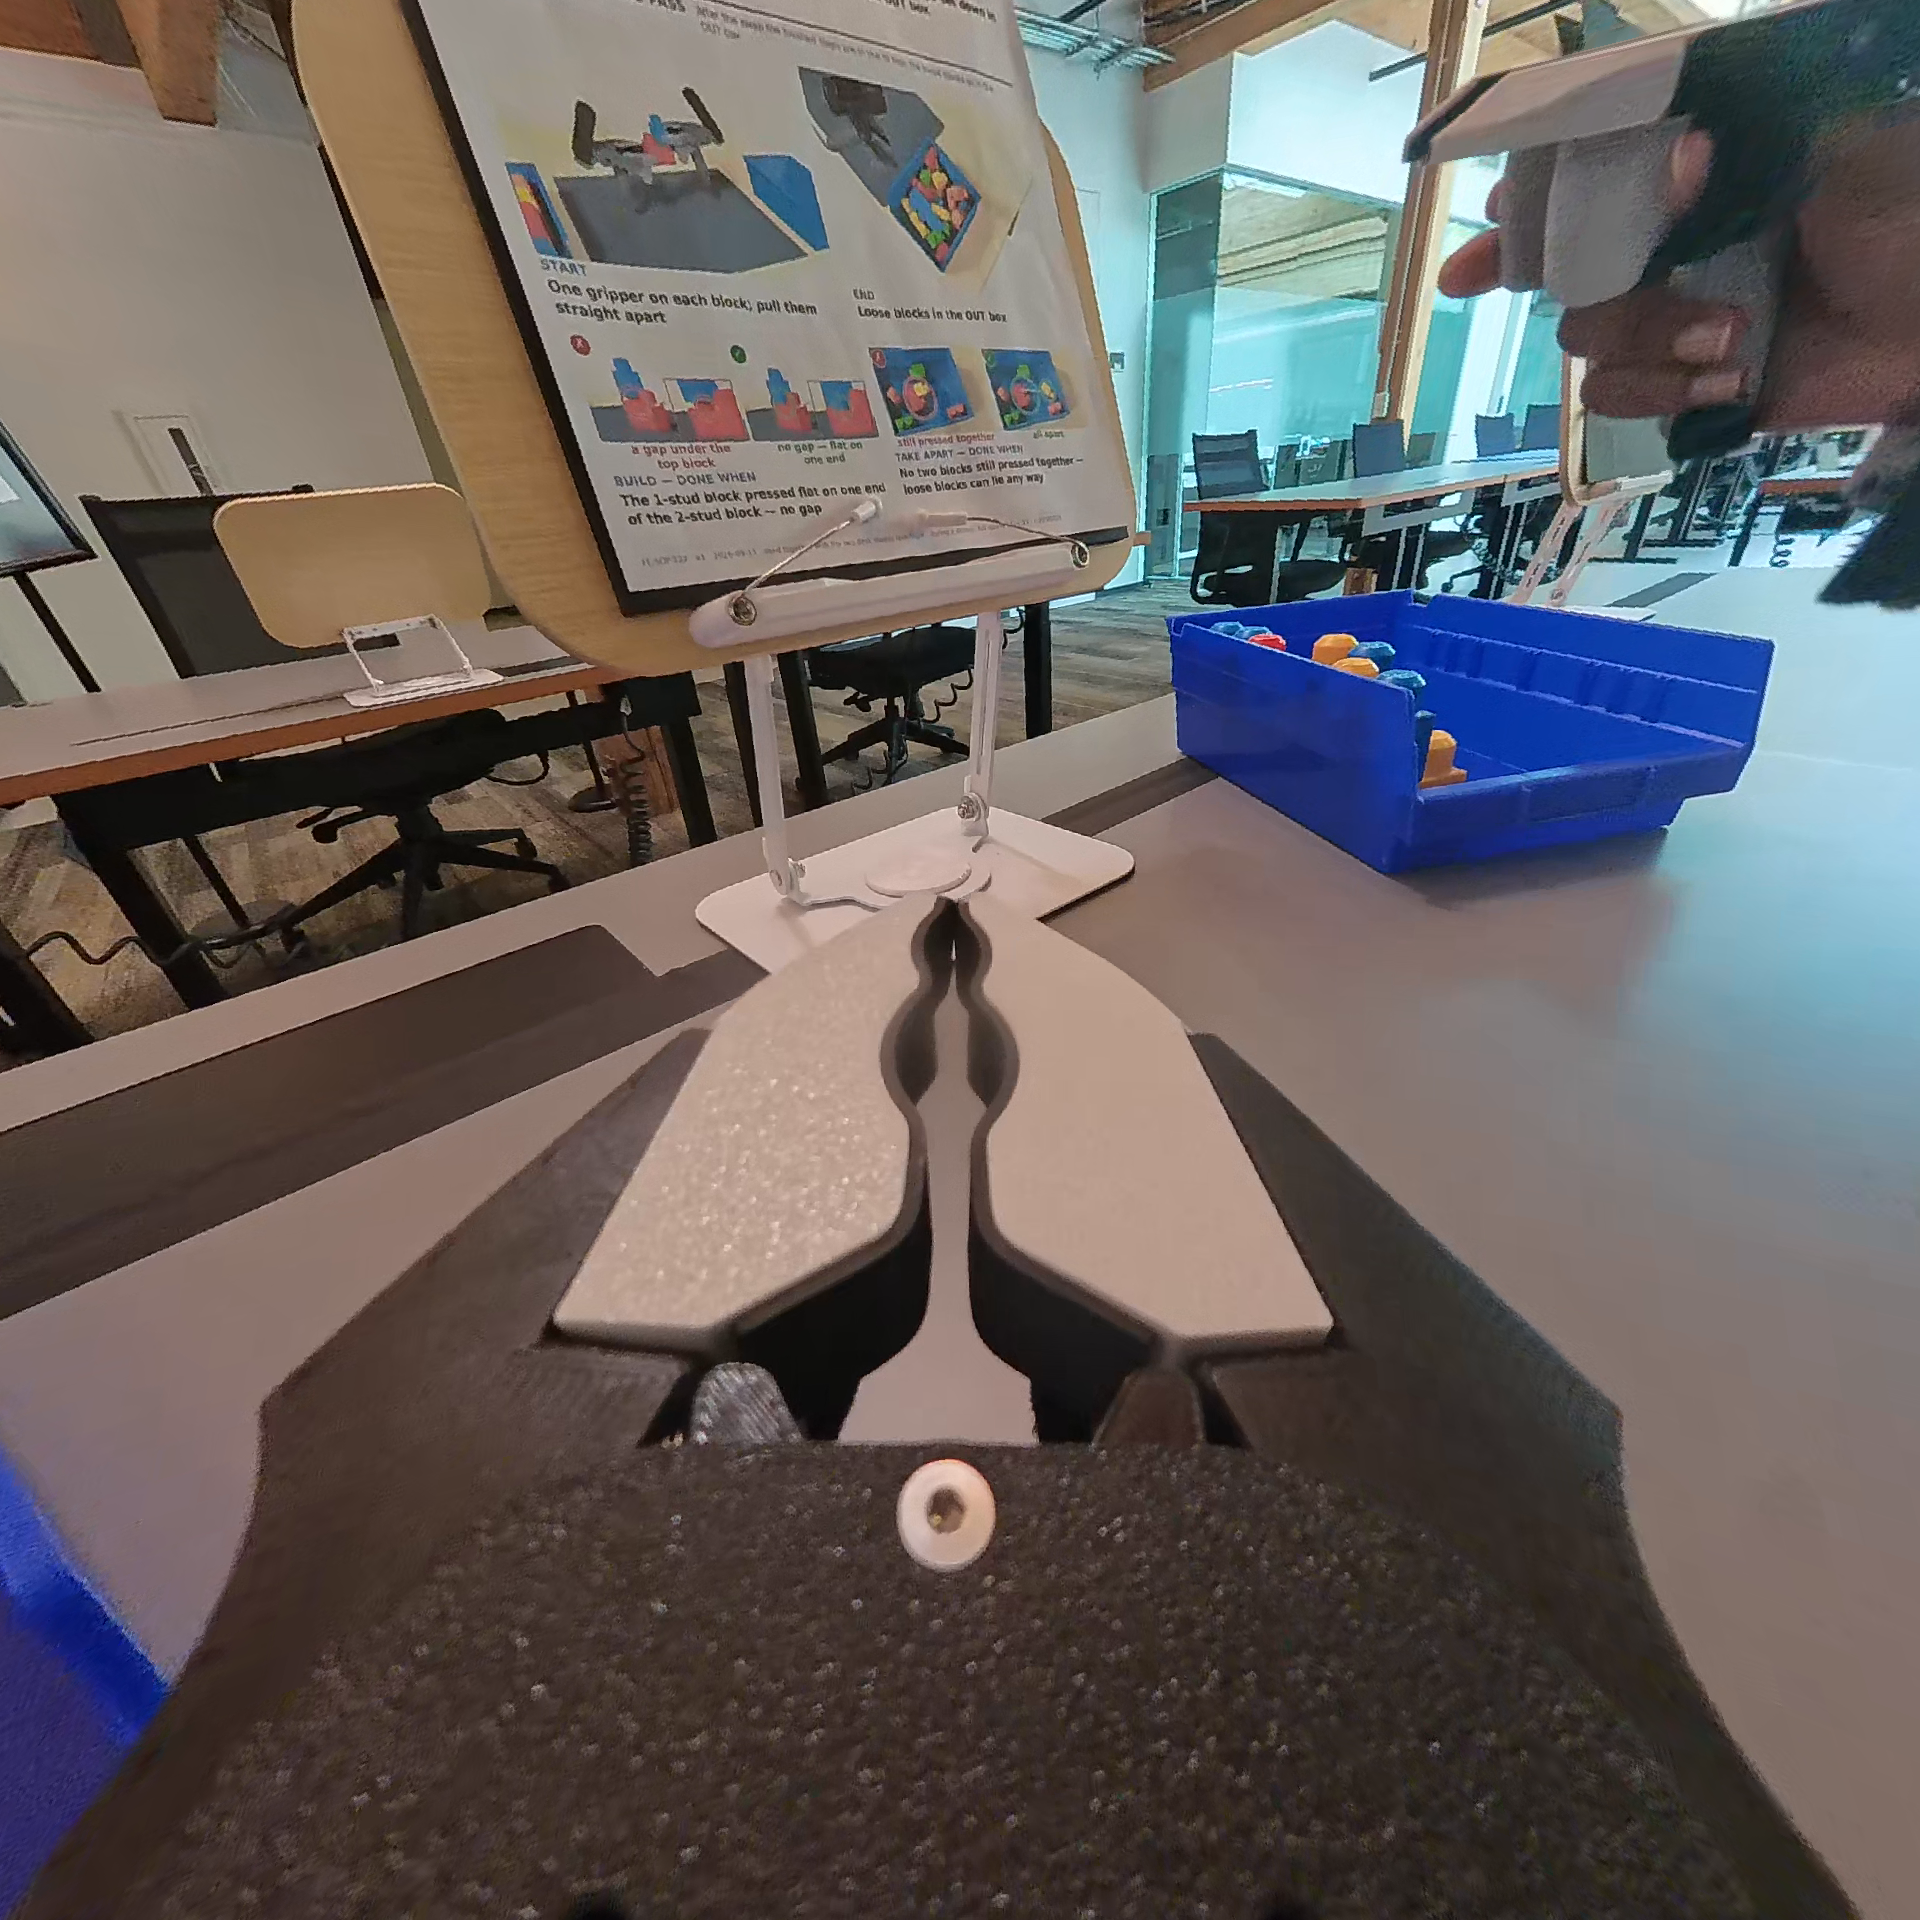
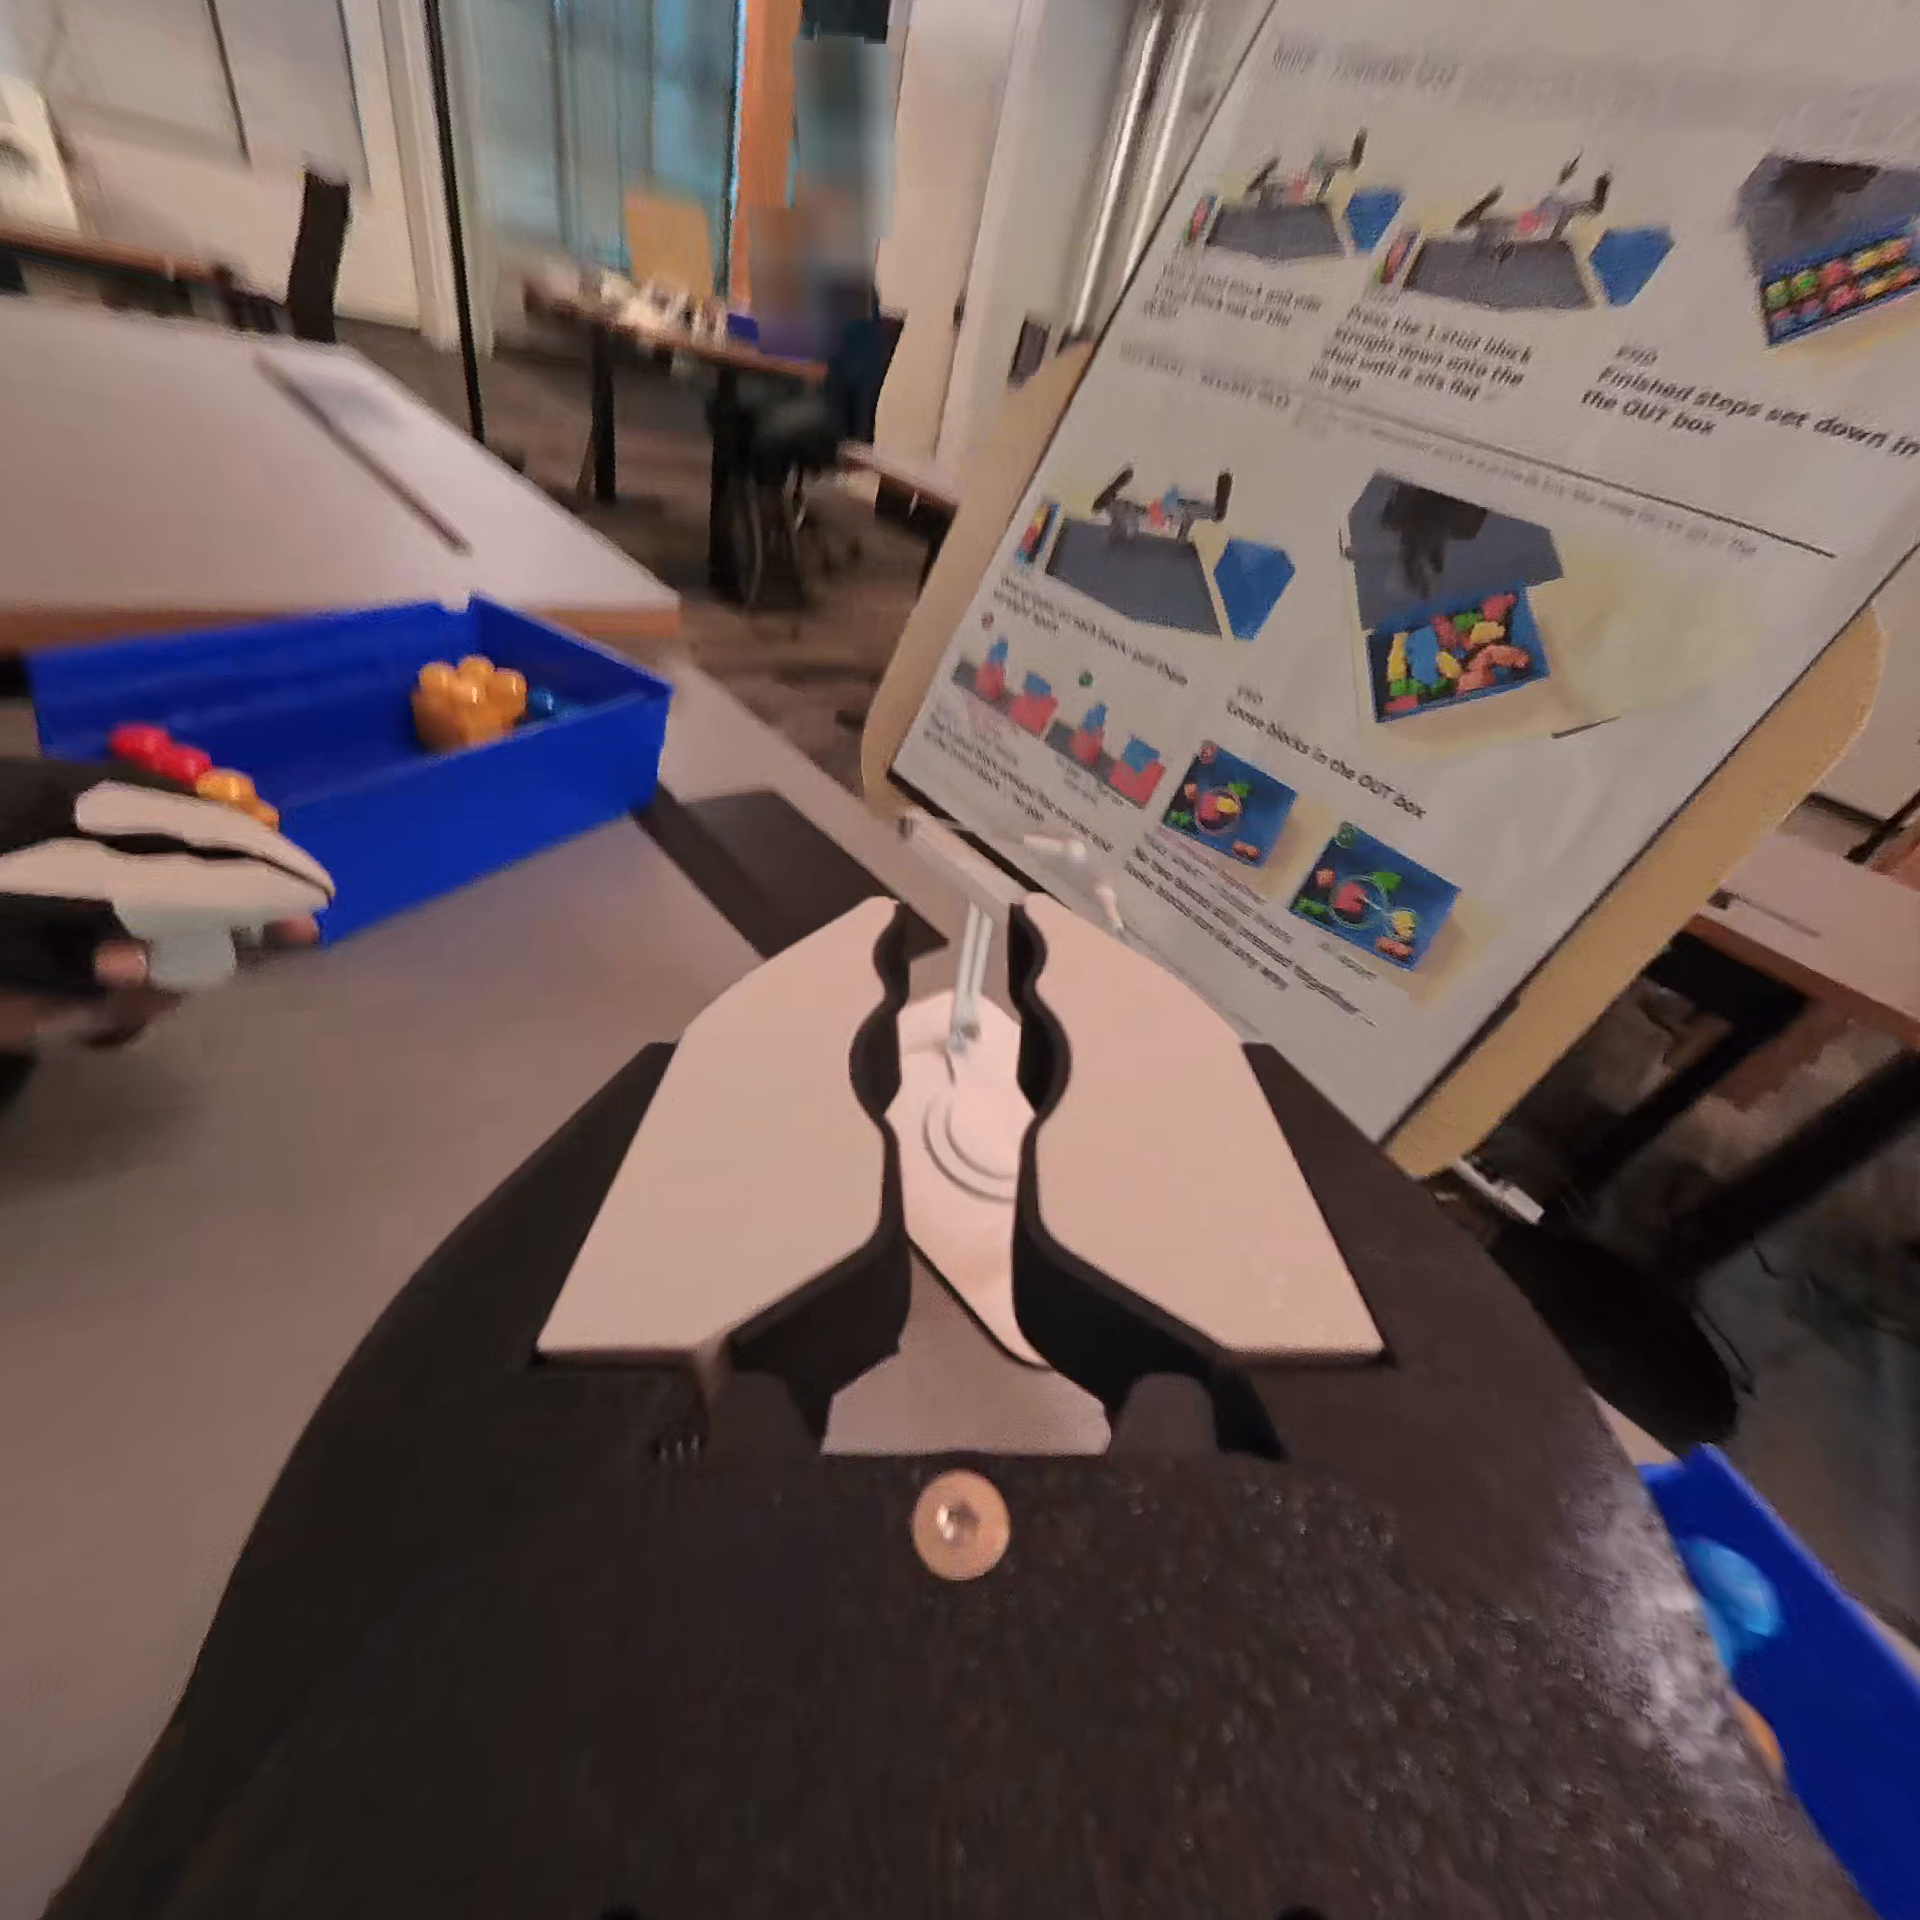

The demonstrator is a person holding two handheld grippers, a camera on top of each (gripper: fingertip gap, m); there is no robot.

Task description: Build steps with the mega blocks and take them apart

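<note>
My left gripper (image 1: pixel 951 914) is shut and empty, low over the grey table (image 1: pixel 1455 1143), and points at the foot of a sheet stand. It also shows at the left edge of the right wrist view (image 2: pixel 301 878). My right gripper (image 2: pixel 956 945) is open by a narrow gap and empty, above the stand's white base (image 2: pixel 966 1132). A blue bin (image 1: pixel 1299 748) at the right holds orange (image 1: pixel 1335 649) and blue (image 1: pixel 1377 655) mega blocks. A blue bin (image 2: pixel 499 769) at the left holds an orange block (image 2: pixel 468 701) and red blocks (image 2: pixel 156 750).
An instruction sheet on a wooden board (image 1: pixel 790 312) stands on a white stand (image 1: pixel 914 873) at the table's far edge. A hand (image 1: pixel 1652 343) holds the other gripper high at the right. A second blue bin's corner (image 2: pixel 1829 1662) shows near right. A dark mat (image 1: pixel 312 1060) lies left. Some 30 centimeters of space lies between my two pairs of fingers.
</note>
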